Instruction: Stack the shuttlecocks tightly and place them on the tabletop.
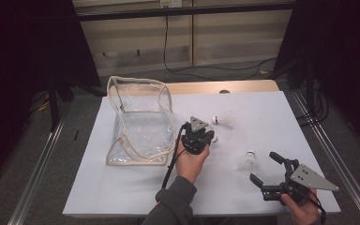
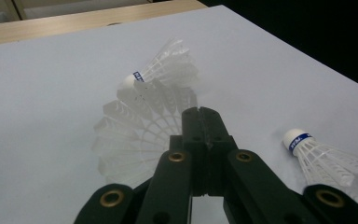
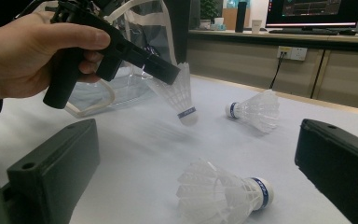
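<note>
My left gripper is shut on the feather skirt of a white shuttlecock. In the right gripper view that shuttlecock hangs cork down just above the white table, pinched by its rim in the left gripper. A second shuttlecock lies on its side farther back. A third shuttlecock lies near my right gripper, which stands open. Its two black jaws flank this shuttlecock without touching it.
A clear plastic bag with cream edging and handles stands open-topped at the left of the white table top. A wooden strip runs along the far edge. Dark curtains and cables lie beyond.
</note>
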Demonstrator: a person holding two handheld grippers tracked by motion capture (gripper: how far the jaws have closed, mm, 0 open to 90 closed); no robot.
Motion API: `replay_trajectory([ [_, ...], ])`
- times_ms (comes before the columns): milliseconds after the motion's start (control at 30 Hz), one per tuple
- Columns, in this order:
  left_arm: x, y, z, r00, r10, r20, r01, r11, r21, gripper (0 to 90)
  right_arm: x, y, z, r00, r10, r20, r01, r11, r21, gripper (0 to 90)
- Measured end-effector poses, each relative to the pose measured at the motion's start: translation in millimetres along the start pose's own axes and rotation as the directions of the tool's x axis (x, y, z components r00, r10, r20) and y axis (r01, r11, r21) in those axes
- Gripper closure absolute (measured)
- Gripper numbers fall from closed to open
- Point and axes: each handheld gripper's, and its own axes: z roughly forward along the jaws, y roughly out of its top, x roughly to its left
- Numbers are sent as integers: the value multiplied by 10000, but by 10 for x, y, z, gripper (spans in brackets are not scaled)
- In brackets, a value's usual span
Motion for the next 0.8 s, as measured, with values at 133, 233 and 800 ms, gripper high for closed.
replay_trajectory([
  [133, 15, 25, 14, 9997, -45, -244, 46, 10000, 48, 900, -2, -1, 1, 10000, -3, -8, 3, 10000, -2, 0],
  [233, 27, 31, 20, 9994, -122, -310, 123, 9999, 10, 900, -2, -1, 2, 10000, 1, 7, -1, 10000, -15, 0],
  [800, 106, 94, 2, 9971, -5, -765, 14, 9999, 121, 900, -12, -6, -2, 10000, 24, -1, -24, 10000, -3, 0],
])
